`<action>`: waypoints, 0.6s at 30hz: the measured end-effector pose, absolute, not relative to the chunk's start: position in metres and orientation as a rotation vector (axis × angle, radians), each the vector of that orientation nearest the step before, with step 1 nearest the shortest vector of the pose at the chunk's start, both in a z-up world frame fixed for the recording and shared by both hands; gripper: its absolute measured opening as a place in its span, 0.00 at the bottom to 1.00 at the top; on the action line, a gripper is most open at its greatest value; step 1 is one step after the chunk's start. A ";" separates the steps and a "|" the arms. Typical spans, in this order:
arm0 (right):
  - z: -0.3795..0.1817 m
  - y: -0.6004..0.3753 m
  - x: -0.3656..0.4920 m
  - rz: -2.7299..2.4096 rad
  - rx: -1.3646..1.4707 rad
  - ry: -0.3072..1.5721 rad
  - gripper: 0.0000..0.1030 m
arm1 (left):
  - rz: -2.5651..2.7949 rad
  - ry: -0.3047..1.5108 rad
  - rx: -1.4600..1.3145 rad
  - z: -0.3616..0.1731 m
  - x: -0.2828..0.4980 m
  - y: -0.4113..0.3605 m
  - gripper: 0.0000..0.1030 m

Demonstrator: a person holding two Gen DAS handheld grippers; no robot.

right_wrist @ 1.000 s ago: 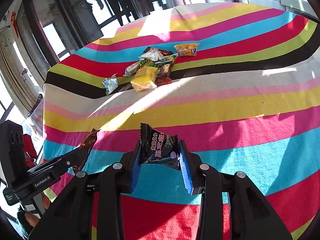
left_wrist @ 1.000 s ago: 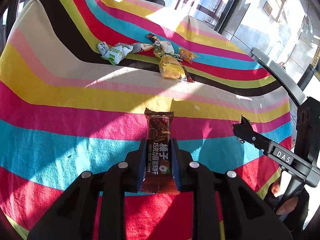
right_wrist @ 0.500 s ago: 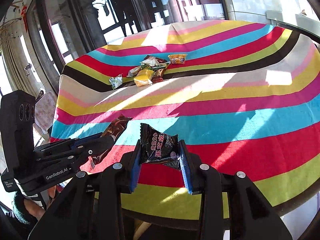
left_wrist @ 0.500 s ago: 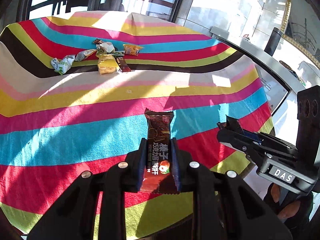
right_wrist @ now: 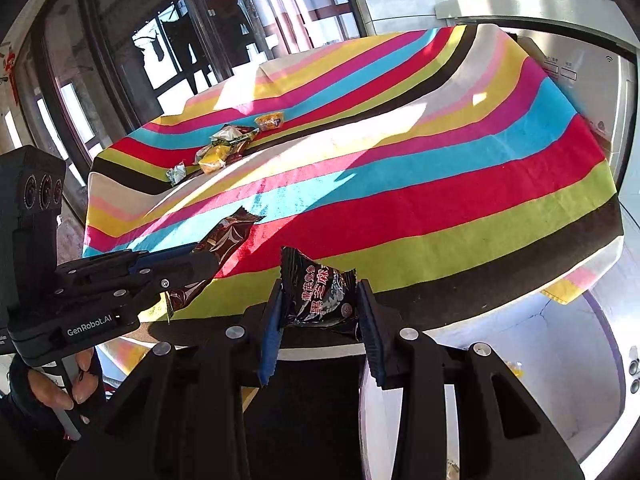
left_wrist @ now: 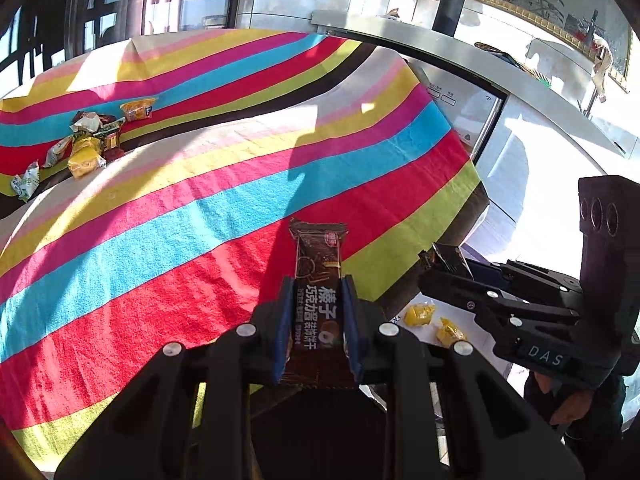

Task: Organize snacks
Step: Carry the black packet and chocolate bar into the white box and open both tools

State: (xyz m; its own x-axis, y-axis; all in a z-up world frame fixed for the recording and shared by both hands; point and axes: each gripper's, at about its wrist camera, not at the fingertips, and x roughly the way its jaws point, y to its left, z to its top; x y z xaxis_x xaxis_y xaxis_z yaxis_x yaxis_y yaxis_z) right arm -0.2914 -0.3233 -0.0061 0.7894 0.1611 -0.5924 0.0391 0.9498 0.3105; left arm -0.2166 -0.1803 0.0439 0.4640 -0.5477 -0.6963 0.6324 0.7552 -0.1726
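Observation:
My left gripper is shut on a long brown chocolate wafer bar and holds it above the near edge of the striped tablecloth. My right gripper is shut on a black sesame snack packet, also held in the air past the table's near edge. The left gripper with its bar shows at the left of the right wrist view; the right gripper shows at the right of the left wrist view. A pile of loose snacks lies far across the table, also seen in the right wrist view.
Below the table edge at the right, two yellow wrapped snacks lie on a white surface. A white appliance and a grey counter stand behind the table. Windows line the far side.
Both grippers have pulled back from over the table to past its near edge and swung right, each still holding its snack. The snack pile now lies farther away at the left.

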 end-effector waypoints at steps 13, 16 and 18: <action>-0.026 -0.387 -0.341 -0.112 0.409 0.638 0.35 | -0.943 0.841 0.264 0.043 -0.256 -0.268 0.23; -0.031 -0.397 -0.347 -0.145 0.419 0.637 0.35 | -0.978 0.863 0.296 0.039 -0.261 -0.286 0.23; -0.037 -0.407 -0.350 -0.178 0.428 0.646 0.35 | -0.996 0.877 0.329 0.035 -0.265 -0.300 0.23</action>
State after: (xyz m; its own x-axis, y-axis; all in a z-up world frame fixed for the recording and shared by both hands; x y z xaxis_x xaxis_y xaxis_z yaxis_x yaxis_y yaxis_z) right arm -0.3504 -0.4067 -0.0367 0.7872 -0.0286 -0.6160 0.2909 0.8980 0.3301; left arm -0.2647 -0.2997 0.0346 0.2483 -0.5909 -0.7676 0.8367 0.5302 -0.1375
